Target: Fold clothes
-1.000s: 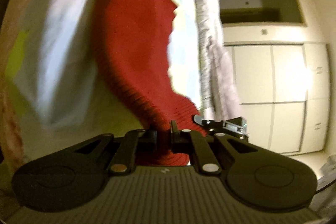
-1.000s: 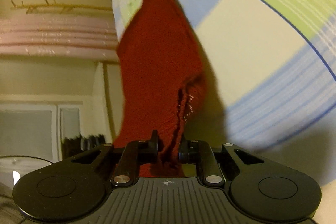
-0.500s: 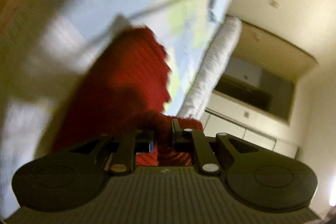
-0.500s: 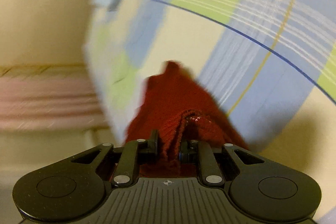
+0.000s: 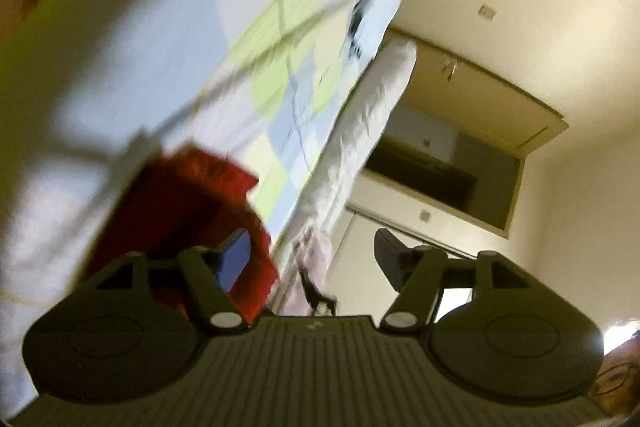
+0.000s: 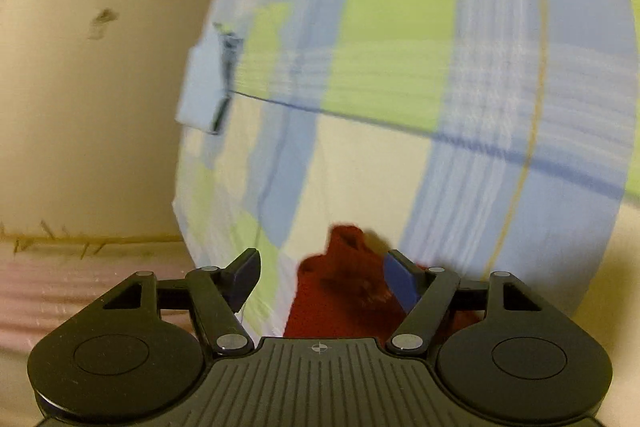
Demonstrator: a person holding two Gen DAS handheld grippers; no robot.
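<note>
A red knitted garment (image 5: 180,203) lies bunched on a checked blue, green and cream sheet (image 5: 160,47). My left gripper (image 5: 312,251) is open, its left finger over the garment's edge and nothing held between the jaws. In the right wrist view the same red garment (image 6: 340,291) lies low between the spread fingers of my right gripper (image 6: 320,275), which is open and holds nothing. The checked sheet (image 6: 400,87) fills the space behind it. Both views are blurred by motion.
A long white rolled bolster (image 5: 360,147) runs along the sheet's far edge. Cream cupboards and a recessed shelf (image 5: 440,187) stand beyond. A folded pale blue item (image 6: 204,87) lies at the sheet's edge. A pink ribbed surface (image 6: 80,287) is at the left.
Both grippers were shut on the red garment and have opened, letting it go onto the sheet. The cameras have swung, so the garment sits lower and smaller in both views.
</note>
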